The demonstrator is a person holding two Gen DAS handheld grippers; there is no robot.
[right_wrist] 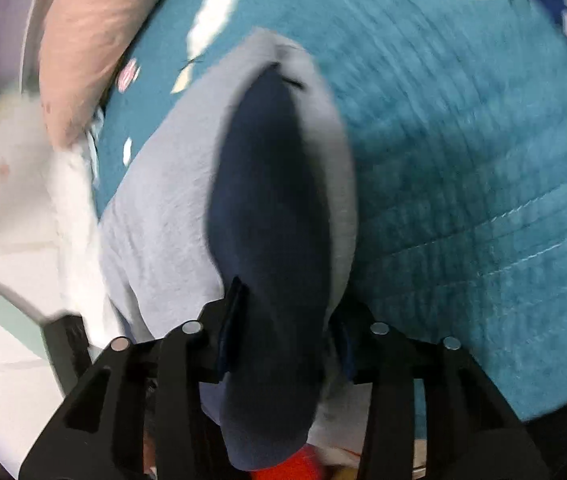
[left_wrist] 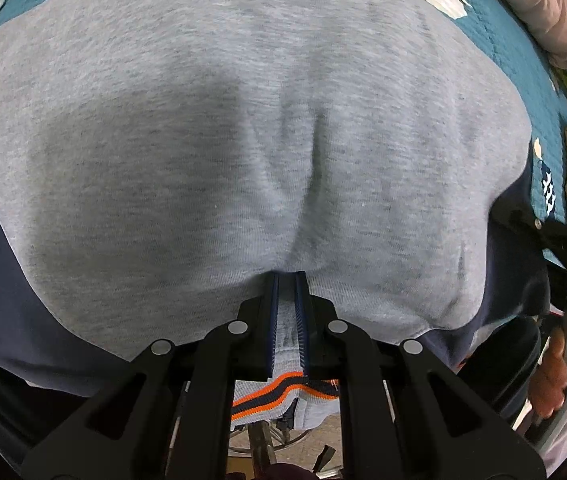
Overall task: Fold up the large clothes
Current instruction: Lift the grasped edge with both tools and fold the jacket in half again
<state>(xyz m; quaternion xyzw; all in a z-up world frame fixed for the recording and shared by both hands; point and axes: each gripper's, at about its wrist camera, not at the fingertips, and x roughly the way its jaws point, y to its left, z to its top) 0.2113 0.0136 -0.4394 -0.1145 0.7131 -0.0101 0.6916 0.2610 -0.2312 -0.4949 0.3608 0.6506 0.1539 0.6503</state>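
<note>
One teal quilted bedspread is covering the bed and filling the background in both views, printed with white patches, two of them showing clearly in the left view toward 1 o'clock. One large sweatshirt, grey in the body with navy sleeves, is lying spread across that bedspread and is taking up nearly the whole left view; one navy sleeve is showing at 8 o'clock and another at 4 o'clock. One pink pillow is resting at the bedspread's edge, toward 11 o'clock in the right view and 1 o'clock in the left. The left tool is sitting at 6 o'clock with its two fingers pressed nearly together, pinching a fold of the grey fabric, and one striped hem band in navy, orange and white is hanging just below the fingers. The right tool is likewise at 6 o'clock, its two fingers set wider and gripping a thick bunch of navy sleeve wrapped in grey cloth; this view is blurred. One hand is appearing at 4 o'clock in the left view.
</note>
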